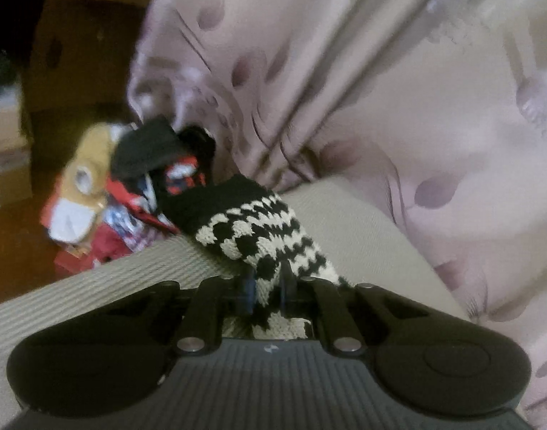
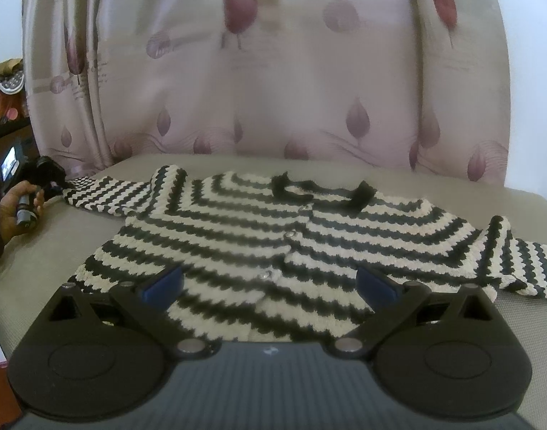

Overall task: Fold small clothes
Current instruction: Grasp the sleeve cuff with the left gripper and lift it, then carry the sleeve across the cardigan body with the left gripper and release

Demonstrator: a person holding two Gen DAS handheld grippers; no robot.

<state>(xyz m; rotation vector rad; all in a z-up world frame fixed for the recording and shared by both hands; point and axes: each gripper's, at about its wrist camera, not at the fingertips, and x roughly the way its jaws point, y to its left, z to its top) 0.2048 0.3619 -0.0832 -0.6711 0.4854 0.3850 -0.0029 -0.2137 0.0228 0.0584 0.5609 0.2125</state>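
Closest to the right wrist camera, the right gripper (image 2: 270,283) hangs with its jaws spread wide, one blue-padded finger on each side of the lower front of a black-and-cream striped knitted cardigan (image 2: 273,236), gripping nothing. The cardigan lies flat, front up, on a beige ribbed cushion (image 2: 76,236), with its buttoned placket running up the middle to a black collar (image 2: 363,190). One sleeve stretches out to the right of the view, and the other sleeve (image 2: 105,193) reaches to the left of the view. At that sleeve's end the left gripper (image 2: 49,179) shows, held in the person's left hand (image 2: 13,208).

In the left wrist view, the left gripper (image 1: 268,286) is clenched on that sleeve (image 1: 259,233), the knit pinched between its two fingers and running forward along the cushion (image 1: 94,297) to a black cuff (image 1: 216,200). Past the cuff, beyond the cushion's edge, sits a blurred pile of clothes (image 1: 130,197) in red, white, black and tan. Behind everything, in both views, hangs a pale pink curtain (image 2: 273,89) printed with mauve teardrop shapes, its folds falling to the back edge of the cushion. At the far left of the right wrist view, a dark shelf (image 2: 4,107) with red patterned things is partly visible.
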